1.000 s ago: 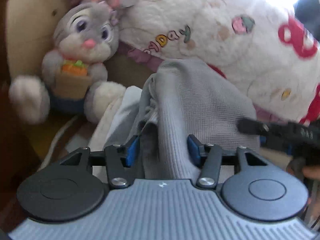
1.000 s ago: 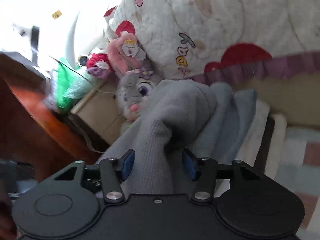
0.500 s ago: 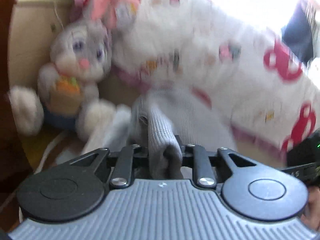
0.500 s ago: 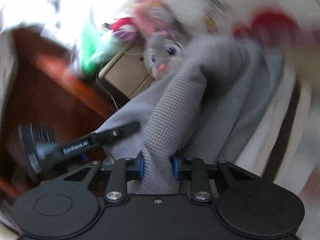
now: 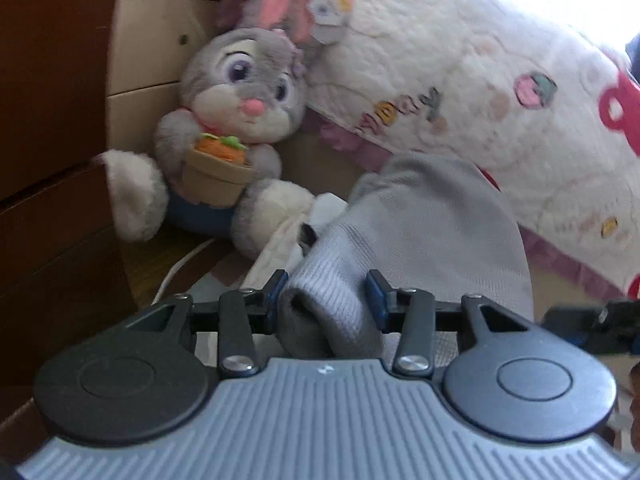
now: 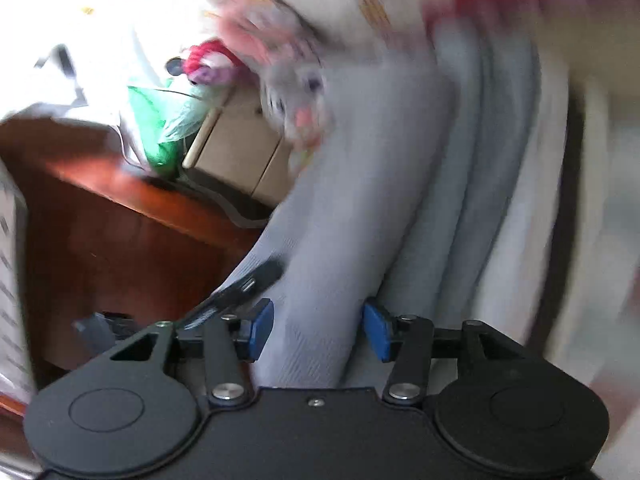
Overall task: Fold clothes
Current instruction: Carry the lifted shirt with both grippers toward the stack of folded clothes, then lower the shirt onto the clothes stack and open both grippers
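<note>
Left gripper [image 5: 327, 300]: jaws opening; a rolled end of the grey knit garment [image 5: 432, 232] sits between the blue pads. Its near-left edge touches the left pad [image 5: 279, 294]; a narrow gap shows at the right pad [image 5: 376, 294], so no clamp. From the fingers the garment runs far and right, bunched in a mound against the white quilted blanket [image 5: 460, 60]. Plush rabbit [image 5: 236, 120] with a carrot pot sits far left, leaning on a cream drawer unit [image 5: 148, 60]; it is near the cloth, not touching it. Right gripper [image 6: 318, 330]: jaws opening, picture motion-blurred. A fold of the same grey garment [image 6: 360, 200] passes between its pads, gaps visible on both sides, then stretches far toward the blurred rabbit [image 6: 296, 96]. The left gripper's finger [image 6: 248, 284] lies against the cloth just left of the right gripper's left pad. Brown wooden furniture [image 6: 120, 240] at left.
</note>
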A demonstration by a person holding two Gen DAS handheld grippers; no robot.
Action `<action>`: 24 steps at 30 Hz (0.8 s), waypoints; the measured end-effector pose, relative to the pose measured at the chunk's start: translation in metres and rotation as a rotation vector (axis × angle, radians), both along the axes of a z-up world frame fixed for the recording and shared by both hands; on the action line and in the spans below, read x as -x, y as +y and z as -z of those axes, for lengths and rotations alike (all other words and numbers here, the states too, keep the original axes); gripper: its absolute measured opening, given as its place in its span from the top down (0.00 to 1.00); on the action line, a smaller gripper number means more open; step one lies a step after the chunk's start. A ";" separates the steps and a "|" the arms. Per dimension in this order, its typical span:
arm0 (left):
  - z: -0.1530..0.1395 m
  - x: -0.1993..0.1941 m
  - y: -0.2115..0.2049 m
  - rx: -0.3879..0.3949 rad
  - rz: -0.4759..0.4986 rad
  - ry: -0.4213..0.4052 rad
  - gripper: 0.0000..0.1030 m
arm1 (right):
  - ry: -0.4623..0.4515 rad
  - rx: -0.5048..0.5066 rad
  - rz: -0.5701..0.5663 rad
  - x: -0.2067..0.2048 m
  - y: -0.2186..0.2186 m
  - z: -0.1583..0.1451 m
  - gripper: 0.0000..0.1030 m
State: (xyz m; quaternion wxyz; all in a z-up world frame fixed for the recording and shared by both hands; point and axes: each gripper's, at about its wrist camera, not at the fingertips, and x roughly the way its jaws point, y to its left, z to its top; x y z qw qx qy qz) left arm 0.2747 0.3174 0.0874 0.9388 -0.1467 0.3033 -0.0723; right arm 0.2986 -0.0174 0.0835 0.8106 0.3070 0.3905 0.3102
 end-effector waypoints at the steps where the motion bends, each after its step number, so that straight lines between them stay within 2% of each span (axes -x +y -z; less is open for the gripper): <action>1: 0.000 0.000 -0.001 -0.006 -0.005 -0.011 0.59 | -0.030 0.008 0.029 -0.006 -0.006 -0.005 0.42; 3: 0.001 0.000 -0.003 -0.005 -0.005 -0.021 0.60 | -0.070 0.001 0.088 -0.020 -0.019 -0.012 0.41; 5: 0.006 -0.001 -0.004 0.020 0.006 -0.010 0.63 | -0.051 0.016 0.125 -0.039 -0.023 -0.010 0.39; 9: 0.016 -0.005 -0.002 0.096 0.023 -0.009 0.65 | -0.036 0.103 0.148 -0.067 -0.005 0.007 0.37; 10: 0.017 -0.005 -0.002 0.097 0.031 -0.018 0.68 | -0.069 0.116 0.148 -0.070 0.000 0.010 0.37; 11: 0.018 -0.004 -0.003 0.091 0.037 -0.031 0.69 | -0.100 0.126 0.152 -0.073 0.005 0.015 0.42; 12: 0.019 -0.003 -0.003 0.083 0.043 -0.045 0.70 | -0.144 0.137 0.154 -0.074 0.007 0.017 0.56; 13: 0.020 -0.002 -0.003 0.089 0.050 -0.059 0.70 | -0.203 0.150 0.147 -0.070 0.008 0.015 0.74; 15: 0.023 -0.001 0.000 0.143 0.059 -0.083 0.71 | -0.355 0.177 0.176 -0.048 0.010 0.007 0.75; 17: 0.027 -0.001 0.000 0.175 0.062 -0.107 0.71 | -0.438 0.204 0.234 -0.028 0.008 0.003 0.75; 18: 0.029 -0.003 -0.002 0.172 0.058 -0.109 0.71 | -0.439 0.227 0.257 -0.026 0.007 0.007 0.75; 20: 0.030 -0.005 -0.003 0.163 0.037 -0.104 0.69 | -0.320 0.320 0.244 -0.045 0.005 0.020 0.65; 23: 0.016 0.005 0.001 0.119 -0.033 -0.172 0.68 | -0.226 0.245 0.316 -0.052 -0.013 0.022 0.60; 24: 0.010 0.011 0.003 0.090 -0.065 -0.204 0.68 | -0.223 0.270 0.347 -0.049 -0.013 0.017 0.56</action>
